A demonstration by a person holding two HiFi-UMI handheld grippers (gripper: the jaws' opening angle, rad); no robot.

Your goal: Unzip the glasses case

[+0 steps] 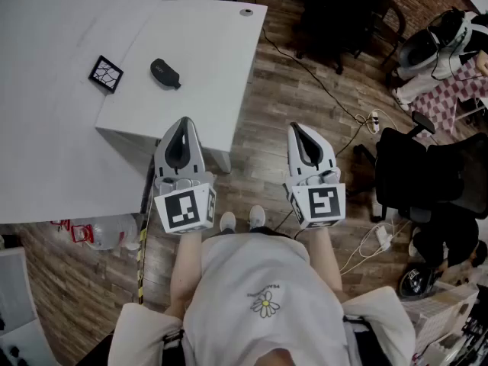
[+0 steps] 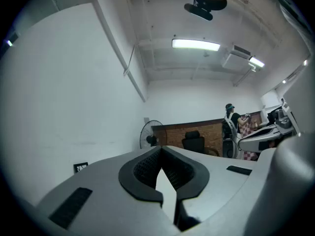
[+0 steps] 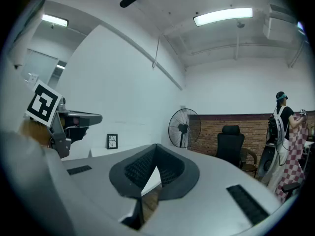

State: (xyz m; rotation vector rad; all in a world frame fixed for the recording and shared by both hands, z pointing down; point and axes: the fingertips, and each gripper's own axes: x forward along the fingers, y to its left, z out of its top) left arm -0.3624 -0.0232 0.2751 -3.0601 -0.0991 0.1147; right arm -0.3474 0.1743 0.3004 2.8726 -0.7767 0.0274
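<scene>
The glasses case [image 1: 165,72] is a dark oval pouch lying on the white table [image 1: 206,44], well ahead of both grippers. My left gripper [image 1: 183,122] is held level at the table's near edge, shut and holding nothing. To its right, over the wooden floor, my right gripper [image 1: 296,126] is also shut and holds nothing. The left gripper view shows the left gripper [image 2: 160,150] with its jaws closed together at the tips, and the right gripper view shows the same of the right gripper [image 3: 156,146]. Neither gripper view shows the case.
A small black square frame [image 1: 105,74] lies left of the case. Black office chairs [image 1: 427,178] and cables [image 1: 358,120] are on the floor to the right. A water jug [image 1: 107,232] stands under the table. A fan [image 3: 183,128] and a person [image 3: 283,117] are far off.
</scene>
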